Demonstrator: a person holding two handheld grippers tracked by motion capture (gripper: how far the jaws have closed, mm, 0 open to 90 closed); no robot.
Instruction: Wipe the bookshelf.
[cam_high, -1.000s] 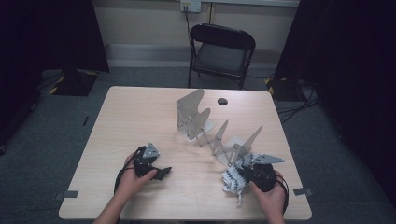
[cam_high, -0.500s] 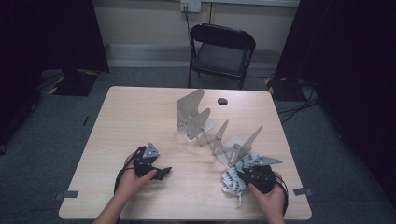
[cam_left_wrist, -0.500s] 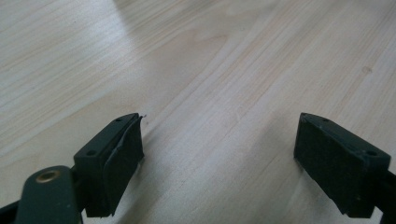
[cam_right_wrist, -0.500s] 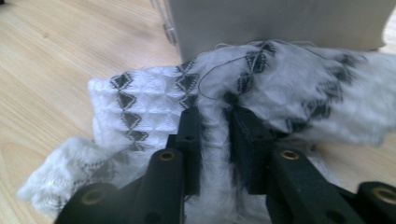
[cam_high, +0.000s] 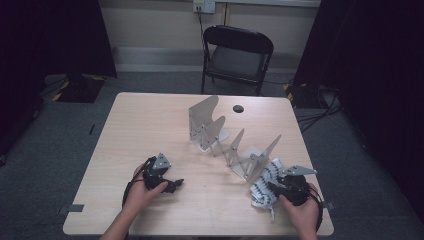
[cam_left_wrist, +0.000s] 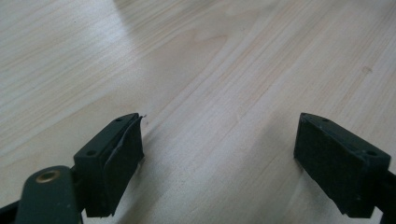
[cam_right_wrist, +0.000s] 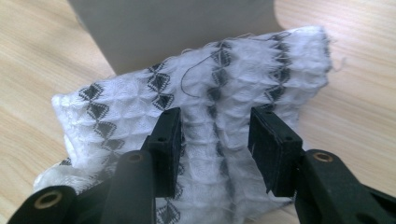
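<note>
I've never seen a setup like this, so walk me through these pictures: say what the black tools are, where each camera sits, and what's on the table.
A person holds a hand-held two-jaw gripper in each hand. The high view looks down on a wooden table. The other two pictures come from cameras riding on the grippers.

The left gripper is open over bare wood. The right gripper stands over a white cloth with black diamonds; its jaws have just been opening, with cloth between them and no grip on it. A grey metal rack of upright fins stands mid-table, and the cloth lies against its near end.
</note>
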